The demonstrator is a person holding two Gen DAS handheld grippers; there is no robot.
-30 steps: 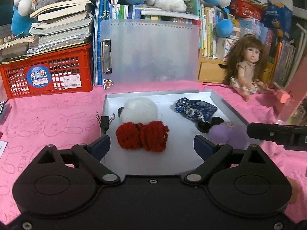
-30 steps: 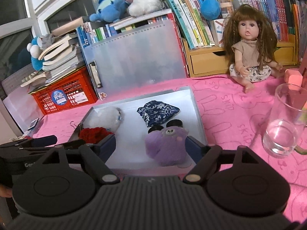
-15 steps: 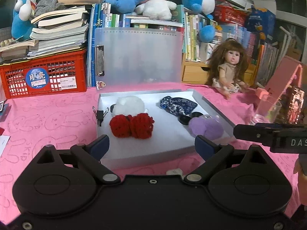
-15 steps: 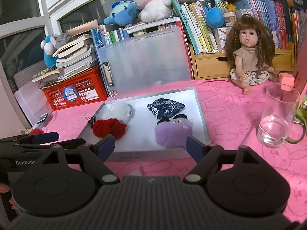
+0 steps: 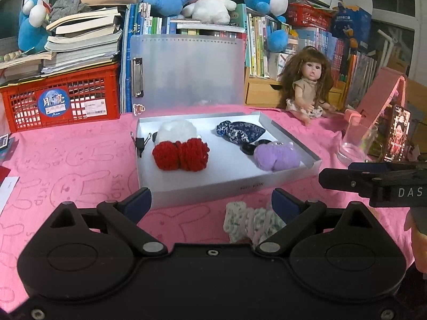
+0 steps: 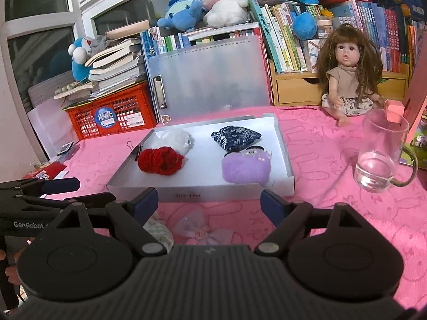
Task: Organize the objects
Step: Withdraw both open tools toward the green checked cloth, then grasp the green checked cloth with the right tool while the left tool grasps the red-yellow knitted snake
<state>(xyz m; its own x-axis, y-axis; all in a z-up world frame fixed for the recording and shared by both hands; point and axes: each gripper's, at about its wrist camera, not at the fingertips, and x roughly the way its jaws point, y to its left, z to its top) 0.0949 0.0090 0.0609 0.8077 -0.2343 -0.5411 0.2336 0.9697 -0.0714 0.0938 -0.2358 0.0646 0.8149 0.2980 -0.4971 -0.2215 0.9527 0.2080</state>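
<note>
A shallow white box (image 5: 202, 186) (image 6: 280, 144) lies on the pink cloth. It holds a red knitted piece (image 5: 181, 153) (image 6: 160, 160), a white fluffy ball (image 5: 177, 130) (image 6: 174, 138), a dark blue patterned pouch (image 5: 240, 132) (image 6: 236, 137) and a purple plush (image 5: 277, 156) (image 6: 245, 166). In front of the box lie a pale green-white scrunchie (image 5: 250, 222) (image 6: 157, 230) and a pale pink bow (image 6: 202, 229). My left gripper (image 5: 212, 200) is open and empty, just before the box. My right gripper (image 6: 209, 201) is open and empty, above the bow.
A glass mug (image 6: 381, 152) (image 5: 357, 141) stands right of the box, a doll (image 6: 347, 72) (image 5: 307, 82) behind it. A clear clipboard (image 5: 186, 72), red crate (image 5: 61, 101), books and a phone (image 5: 397, 133) ring the back. A binder clip (image 5: 140, 142) sits at the box's left edge.
Both grippers have drawn back from over the box toward the near edge. The scrunchie and the bow have come into view in front of the box. Both jaws stay open.
</note>
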